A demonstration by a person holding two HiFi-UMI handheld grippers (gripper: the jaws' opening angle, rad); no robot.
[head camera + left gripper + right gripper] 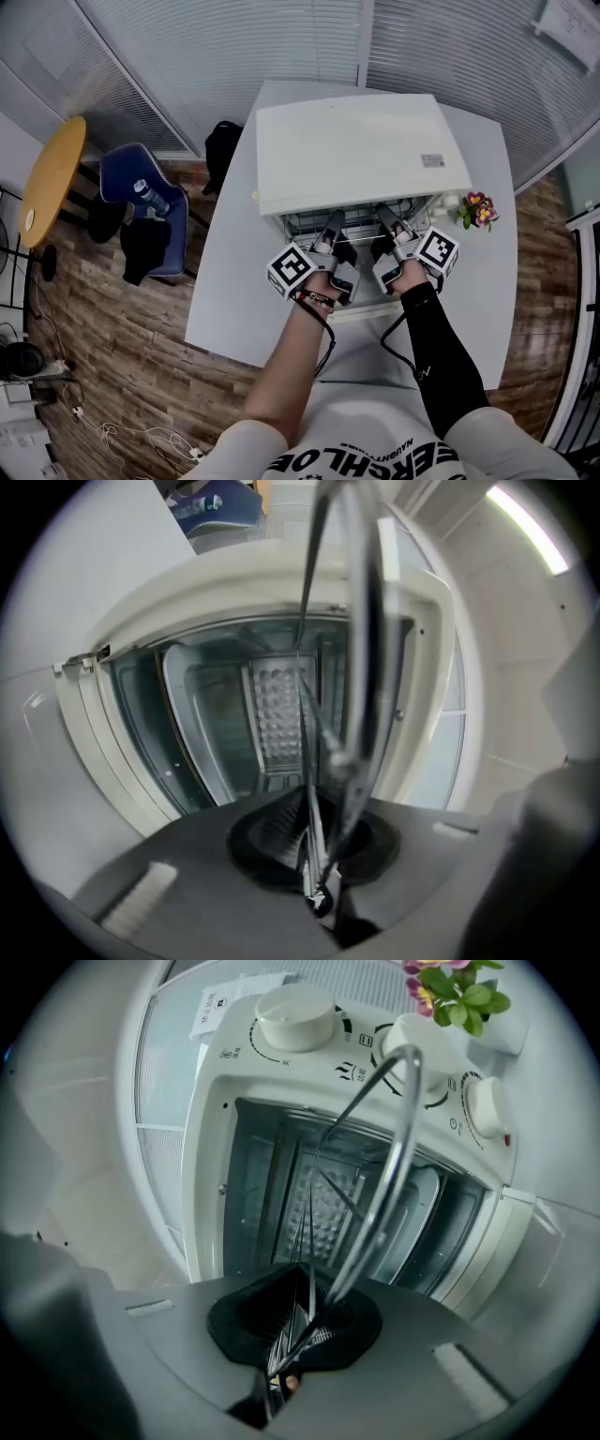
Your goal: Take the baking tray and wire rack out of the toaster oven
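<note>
White toaster oven point(356, 150), small illegible label point(432, 160)

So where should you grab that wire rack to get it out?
By its front bar, coming level from the open front of the toaster oven: the wire rack lies flat inside, that bar nearest. The left tongs and right tongs are shut on it, apart.

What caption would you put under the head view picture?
Left gripper and right gripper grip the wire rack at the open white toaster oven.
</note>
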